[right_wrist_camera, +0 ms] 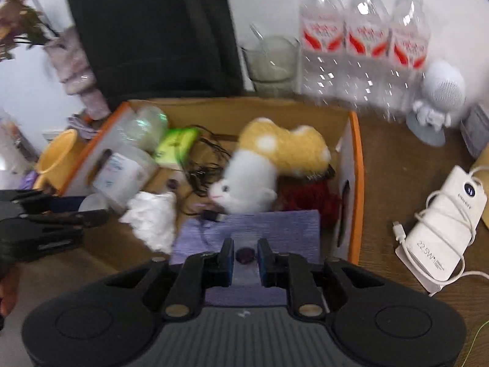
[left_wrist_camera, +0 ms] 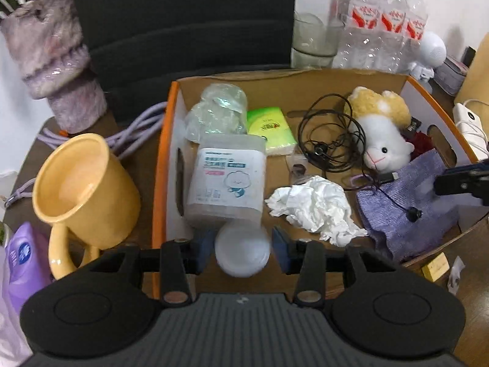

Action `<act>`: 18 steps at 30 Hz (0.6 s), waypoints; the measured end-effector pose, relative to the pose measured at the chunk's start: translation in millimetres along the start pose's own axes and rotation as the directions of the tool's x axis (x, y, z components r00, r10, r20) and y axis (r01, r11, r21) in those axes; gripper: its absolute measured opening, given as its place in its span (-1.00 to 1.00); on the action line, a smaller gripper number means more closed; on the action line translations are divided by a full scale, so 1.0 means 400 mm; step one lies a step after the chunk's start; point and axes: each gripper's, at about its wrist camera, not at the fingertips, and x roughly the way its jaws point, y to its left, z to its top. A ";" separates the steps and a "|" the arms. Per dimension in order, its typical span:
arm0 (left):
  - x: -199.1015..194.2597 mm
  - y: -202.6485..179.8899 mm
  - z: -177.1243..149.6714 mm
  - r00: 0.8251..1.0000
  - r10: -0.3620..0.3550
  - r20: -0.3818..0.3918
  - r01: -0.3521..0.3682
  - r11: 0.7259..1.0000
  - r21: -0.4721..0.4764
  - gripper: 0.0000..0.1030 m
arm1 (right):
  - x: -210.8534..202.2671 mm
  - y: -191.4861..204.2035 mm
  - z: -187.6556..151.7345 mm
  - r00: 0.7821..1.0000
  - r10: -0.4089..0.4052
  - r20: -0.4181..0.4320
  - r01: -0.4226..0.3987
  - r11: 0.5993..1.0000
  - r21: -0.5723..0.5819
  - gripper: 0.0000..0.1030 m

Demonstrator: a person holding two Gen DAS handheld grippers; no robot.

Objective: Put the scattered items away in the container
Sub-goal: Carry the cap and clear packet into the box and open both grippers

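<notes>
- Jaws of your left gripper [left_wrist_camera: 242,246] stand wide, apart from the translucent plastic tub [left_wrist_camera: 227,180] whose white lid [left_wrist_camera: 242,252] sits between them, gaps showing on both sides; the tub lies on its side at the left end of the cardboard box [left_wrist_camera: 171,140].
- Your right gripper [right_wrist_camera: 246,257] has its jaws narrowed around a small dark item [right_wrist_camera: 245,254] over the purple cloth [right_wrist_camera: 275,229]; whether they actually pinch it, you cannot tell through the blur.
- Expect the tub to be light, rigid and smooth, so likely slippery; grip across the lid's rim or the flat sides.
- Outside the box sit the yellow mug [left_wrist_camera: 82,195] and white power bank [right_wrist_camera: 443,229].
- Judge the mug heavier, hard and breakable: take its rim wall or handle.
- Take the power bank, dense and cable-wrapped, across its narrow sides.
</notes>
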 end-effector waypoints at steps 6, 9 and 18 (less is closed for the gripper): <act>-0.071 0.000 0.109 1.000 0.003 -0.027 -0.003 1.000 0.006 0.44 | -0.044 0.012 0.065 0.999 -0.053 -0.012 0.053 0.999 -0.007 0.10; -0.131 0.026 0.187 0.996 -0.030 -0.082 0.023 0.996 -0.087 0.81 | -0.100 0.023 0.128 0.998 -0.039 -0.050 0.040 0.999 0.019 0.61; -0.198 0.019 0.194 0.996 0.003 -0.091 -0.017 0.987 -0.160 0.86 | -0.165 0.057 0.177 0.990 -0.026 -0.135 0.046 0.989 0.142 0.79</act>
